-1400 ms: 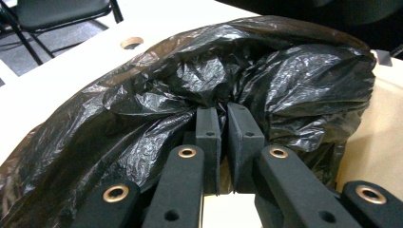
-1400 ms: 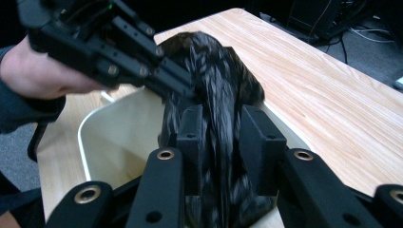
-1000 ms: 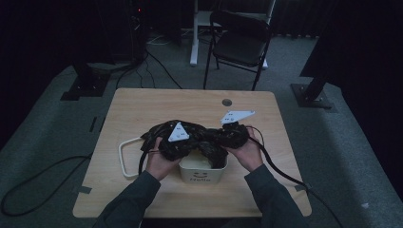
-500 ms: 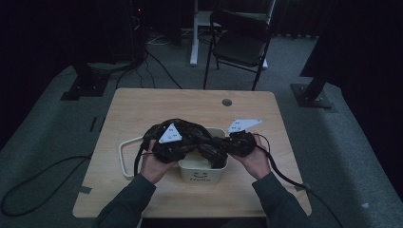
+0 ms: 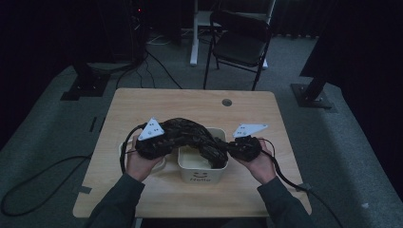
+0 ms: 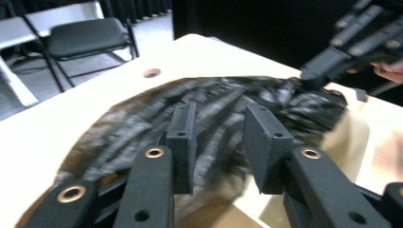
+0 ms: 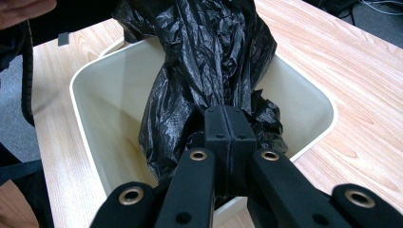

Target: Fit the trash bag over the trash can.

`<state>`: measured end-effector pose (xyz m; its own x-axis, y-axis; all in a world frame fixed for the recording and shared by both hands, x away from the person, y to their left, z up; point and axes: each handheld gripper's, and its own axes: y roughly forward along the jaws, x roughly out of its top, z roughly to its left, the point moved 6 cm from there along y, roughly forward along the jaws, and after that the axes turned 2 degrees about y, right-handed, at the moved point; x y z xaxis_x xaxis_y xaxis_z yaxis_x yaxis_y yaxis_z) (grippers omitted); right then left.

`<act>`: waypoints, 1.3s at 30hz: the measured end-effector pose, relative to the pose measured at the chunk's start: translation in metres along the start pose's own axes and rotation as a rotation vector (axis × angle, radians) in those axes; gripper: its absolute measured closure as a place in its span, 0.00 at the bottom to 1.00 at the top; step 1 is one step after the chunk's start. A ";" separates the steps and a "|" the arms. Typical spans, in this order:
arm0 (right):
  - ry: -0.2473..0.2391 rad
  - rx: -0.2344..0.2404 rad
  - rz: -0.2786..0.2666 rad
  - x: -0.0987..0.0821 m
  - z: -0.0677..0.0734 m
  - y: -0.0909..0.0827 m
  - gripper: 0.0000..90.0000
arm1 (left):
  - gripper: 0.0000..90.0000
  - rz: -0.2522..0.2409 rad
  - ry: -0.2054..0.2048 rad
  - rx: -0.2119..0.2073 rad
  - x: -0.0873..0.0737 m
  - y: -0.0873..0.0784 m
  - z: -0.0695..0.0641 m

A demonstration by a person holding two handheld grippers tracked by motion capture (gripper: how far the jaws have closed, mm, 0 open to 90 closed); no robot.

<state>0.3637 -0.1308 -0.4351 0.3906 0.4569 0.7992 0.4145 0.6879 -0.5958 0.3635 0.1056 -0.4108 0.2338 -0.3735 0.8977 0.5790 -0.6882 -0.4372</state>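
Both forearms came in from the near edge, sleeves dark, each hand wrapped around its own tongs. The left tongs sat in the left hand, jaws parted and just then widening, with nothing pinched between the pads. The right tongs lay in the right hand, pointed inward toward the left, jaws pressed tight together on a fold of black plastic.
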 end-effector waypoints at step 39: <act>0.009 0.017 0.017 -0.021 0.003 -0.004 0.97 | 1.00 0.145 0.088 -0.071 -0.019 0.028 -0.026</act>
<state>0.3512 -0.1409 -0.4492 0.4047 0.4634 0.7883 0.3942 0.6894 -0.6077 0.3545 0.0771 -0.4416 0.2395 -0.5230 0.8180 0.4867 -0.6643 -0.5673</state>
